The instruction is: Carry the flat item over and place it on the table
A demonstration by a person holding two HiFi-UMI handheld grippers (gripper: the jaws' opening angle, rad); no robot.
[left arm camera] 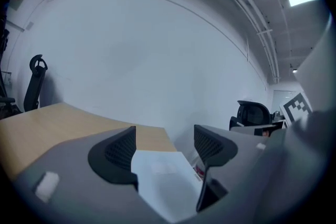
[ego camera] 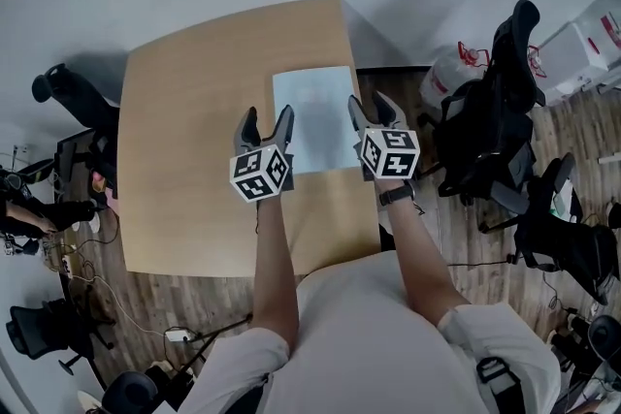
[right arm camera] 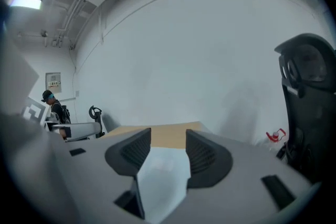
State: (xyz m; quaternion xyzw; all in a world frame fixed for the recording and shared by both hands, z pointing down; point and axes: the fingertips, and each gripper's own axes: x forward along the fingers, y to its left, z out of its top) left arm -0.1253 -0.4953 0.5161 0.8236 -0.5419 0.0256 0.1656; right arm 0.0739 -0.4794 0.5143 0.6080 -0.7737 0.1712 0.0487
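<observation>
On table (ego camera: 194,111), seen overhead, flat sheet (ego camera: 315,116), left gripper (ego camera: 267,117), right gripper (ego camera: 370,102), jaws both apart

The sheet (ego camera: 315,107) has part of its 9 o'clock edge covered by the left gripper (ego camera: 268,116) and part of its 3 o'clock edge by the right gripper (ego camera: 370,104); in both gripper views its near end vanishes behind the jaws; white boxes (ego camera: 587,44) at 2 o'clock are cut by the frame; the wall notice (right arm camera: 53,81) at 9 o'clock is too small to read.
</observation>
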